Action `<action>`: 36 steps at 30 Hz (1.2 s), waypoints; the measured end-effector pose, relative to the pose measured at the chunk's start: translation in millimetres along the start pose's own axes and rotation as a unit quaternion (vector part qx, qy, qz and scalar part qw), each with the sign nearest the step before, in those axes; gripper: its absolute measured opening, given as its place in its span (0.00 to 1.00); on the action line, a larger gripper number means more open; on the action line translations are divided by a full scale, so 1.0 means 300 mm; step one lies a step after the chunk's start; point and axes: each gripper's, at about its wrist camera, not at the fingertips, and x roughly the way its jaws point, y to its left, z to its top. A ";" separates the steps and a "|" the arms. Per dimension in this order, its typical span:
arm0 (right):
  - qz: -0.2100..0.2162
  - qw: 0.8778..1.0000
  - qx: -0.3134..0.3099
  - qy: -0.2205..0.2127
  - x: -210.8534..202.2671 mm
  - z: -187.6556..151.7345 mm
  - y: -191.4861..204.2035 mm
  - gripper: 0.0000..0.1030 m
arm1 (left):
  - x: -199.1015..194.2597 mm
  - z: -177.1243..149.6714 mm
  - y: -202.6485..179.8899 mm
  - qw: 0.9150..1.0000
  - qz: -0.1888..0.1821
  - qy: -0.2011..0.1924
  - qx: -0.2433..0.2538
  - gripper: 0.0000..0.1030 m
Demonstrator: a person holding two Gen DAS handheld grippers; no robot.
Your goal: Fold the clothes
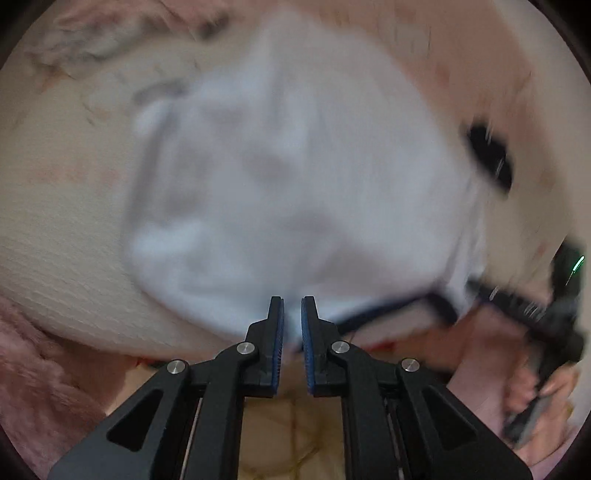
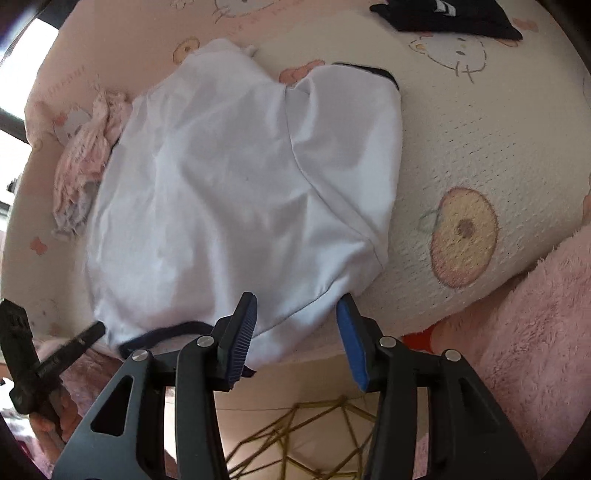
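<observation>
**Both tools at the near hem of the white shirt**

Left wrist view, badly blurred: the left tool [image 1: 292,310] points steeply down, its blue pads drawn nearly together with a sliver of the white shirt [image 1: 280,184] between them, pinched at its near edge. The shirt spreads away from the tool across the bed [image 1: 55,229].

Right wrist view, sharp: the right tool [image 2: 297,317] also tips steeply down, jaws spread, straddling the shirt's [image 2: 236,184] near hem without pressing it. The shirt lies flat on the cartoon-print bed [image 2: 461,155], a pink cloth [image 2: 88,166] bunched at its left side, a dark garment [image 2: 443,16] well beyond.
</observation>
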 end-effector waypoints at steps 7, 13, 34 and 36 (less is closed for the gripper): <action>-0.110 0.993 -0.044 0.018 0.015 -0.001 0.026 0.48 | -0.053 -0.051 0.072 0.999 0.044 0.017 -0.018 0.11; -0.022 0.997 -0.059 -0.051 -0.089 -0.001 0.089 0.48 | -0.100 -0.052 0.058 1.000 -0.001 -0.022 -0.009 0.11; 0.129 0.970 -0.171 0.120 0.130 -0.101 0.443 0.48 | -0.066 -0.116 0.129 0.993 -0.081 0.005 -0.089 0.11; 0.145 0.968 -0.150 0.139 0.169 -0.119 0.444 0.48 | -0.038 -0.084 0.161 0.989 -0.103 0.011 -0.103 0.11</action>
